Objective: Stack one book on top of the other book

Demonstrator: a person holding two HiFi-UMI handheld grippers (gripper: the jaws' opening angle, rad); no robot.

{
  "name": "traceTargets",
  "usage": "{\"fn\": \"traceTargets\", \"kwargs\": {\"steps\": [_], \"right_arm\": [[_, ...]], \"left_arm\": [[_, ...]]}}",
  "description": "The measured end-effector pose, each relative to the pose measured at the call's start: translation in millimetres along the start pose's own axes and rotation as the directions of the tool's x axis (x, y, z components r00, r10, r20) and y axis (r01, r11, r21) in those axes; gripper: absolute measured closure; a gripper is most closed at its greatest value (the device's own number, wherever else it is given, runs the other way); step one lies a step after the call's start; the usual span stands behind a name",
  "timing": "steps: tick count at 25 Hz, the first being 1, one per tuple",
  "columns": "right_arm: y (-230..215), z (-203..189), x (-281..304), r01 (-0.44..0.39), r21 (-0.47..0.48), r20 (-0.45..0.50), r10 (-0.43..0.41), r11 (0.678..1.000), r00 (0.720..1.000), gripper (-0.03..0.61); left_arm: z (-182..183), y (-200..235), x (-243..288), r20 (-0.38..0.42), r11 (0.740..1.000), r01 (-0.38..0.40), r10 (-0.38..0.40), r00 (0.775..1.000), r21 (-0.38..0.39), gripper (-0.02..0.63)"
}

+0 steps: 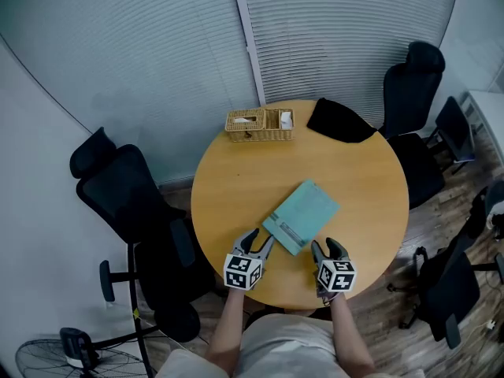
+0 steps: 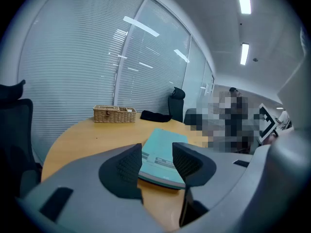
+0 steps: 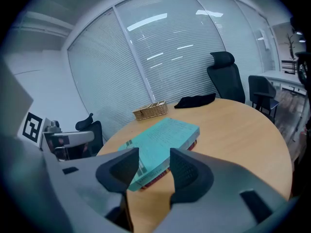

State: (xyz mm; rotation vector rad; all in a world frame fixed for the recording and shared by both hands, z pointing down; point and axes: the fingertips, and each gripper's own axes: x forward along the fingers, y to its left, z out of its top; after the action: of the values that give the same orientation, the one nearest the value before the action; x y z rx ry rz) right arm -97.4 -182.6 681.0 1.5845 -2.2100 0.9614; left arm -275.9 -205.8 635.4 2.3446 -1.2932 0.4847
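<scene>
A teal book (image 1: 302,215) lies slanted on the round wooden table (image 1: 228,187), near its front edge. In the right gripper view, the teal book (image 3: 165,135) rests on top of a second book whose red edge (image 3: 194,144) shows beneath it. My left gripper (image 1: 262,242) stands open just short of the stack's near left corner, and the teal cover (image 2: 167,140) shows beyond its jaws. My right gripper (image 1: 325,248) is open at the stack's near right side. Neither gripper (image 2: 158,154) (image 3: 154,161) holds or touches anything.
A wicker basket (image 1: 258,124) and a black cloth (image 1: 340,121) sit at the table's far edge. Black office chairs stand to the left (image 1: 130,203) and at the back right (image 1: 413,85). A fan (image 1: 47,361) stands on the floor at the lower left. Window blinds fill the background.
</scene>
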Motion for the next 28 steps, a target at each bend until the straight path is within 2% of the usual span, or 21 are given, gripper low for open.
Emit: {"fn": "traceTargets", "kwargs": {"steps": [5,9,13,19,24,28], "right_arm": [[10,-30,-23,0.053,0.051,0.009,-0.053,0.997,0.999,0.376],[25,-47,-37,0.028,0.021,-0.003,-0.028,0.999,1.000,0.376],[29,-42,-51,-0.032,-0.055,-0.003,0.032,0.998,0.999,0.376],[13,-25,-92,-0.082,-0.105,0.030,0.086,0.991,0.996,0.376],[6,-39,-109,-0.136,-0.125,0.022,0.140,0.983,0.990,0.376],[1,-45,-121,-0.160,-0.155,0.012,0.164,0.975,0.986,0.377]], "left_arm": [[-23,-9,-17,-0.015,0.999,0.035,-0.036,0.999,-0.031,0.399],[-32,-23,-25,-0.011,0.998,0.043,-0.044,0.999,-0.042,0.399],[-35,-38,-40,0.016,0.999,0.000,0.001,1.000,-0.054,0.399],[-34,-75,-69,0.079,0.991,-0.080,0.089,0.993,-0.109,0.399],[-48,-107,-88,0.089,0.987,-0.122,0.131,0.987,-0.101,0.399],[-59,-130,-97,0.085,0.988,-0.125,0.133,0.988,-0.090,0.399]]}}
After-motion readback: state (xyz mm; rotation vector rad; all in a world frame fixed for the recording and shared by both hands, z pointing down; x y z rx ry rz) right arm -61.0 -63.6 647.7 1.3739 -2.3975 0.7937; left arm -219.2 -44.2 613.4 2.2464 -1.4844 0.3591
